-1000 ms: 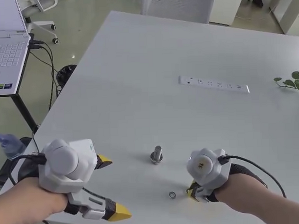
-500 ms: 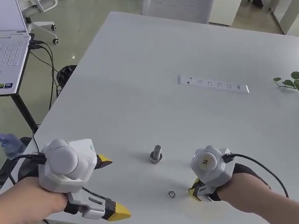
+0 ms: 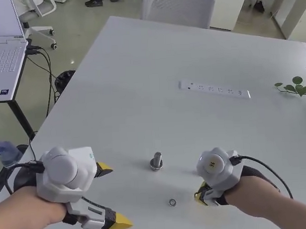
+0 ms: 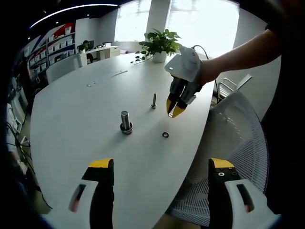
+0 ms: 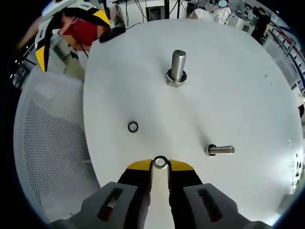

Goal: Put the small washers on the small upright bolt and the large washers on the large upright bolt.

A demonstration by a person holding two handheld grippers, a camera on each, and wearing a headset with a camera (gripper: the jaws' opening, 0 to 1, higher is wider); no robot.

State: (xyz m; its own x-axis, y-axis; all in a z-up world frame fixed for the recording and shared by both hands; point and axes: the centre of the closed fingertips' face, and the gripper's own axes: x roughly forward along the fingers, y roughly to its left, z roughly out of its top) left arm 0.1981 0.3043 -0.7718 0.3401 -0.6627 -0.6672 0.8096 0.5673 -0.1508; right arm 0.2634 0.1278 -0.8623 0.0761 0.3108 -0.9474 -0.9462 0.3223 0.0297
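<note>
Washers were counted at two: the gripped washer was pinched in the right gripper; the loose washer lay on the table. Two upright bolts were recorded: large bolt, small bolt. The left gripper was held spread, empty.

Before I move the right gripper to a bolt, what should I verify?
1. Held washer secure in right gripper: ok, pinched at the jaw tips.
2. Small bolt upright: ok.
3. Held washer's size suits the small bolt: cannot tell.
4. Large bolt stands apart from the small bolt: ok.
5. Left gripper open and holding nothing: ok.
6. Loose washer lying flat on the table, apart from both bolts: ok.
</note>
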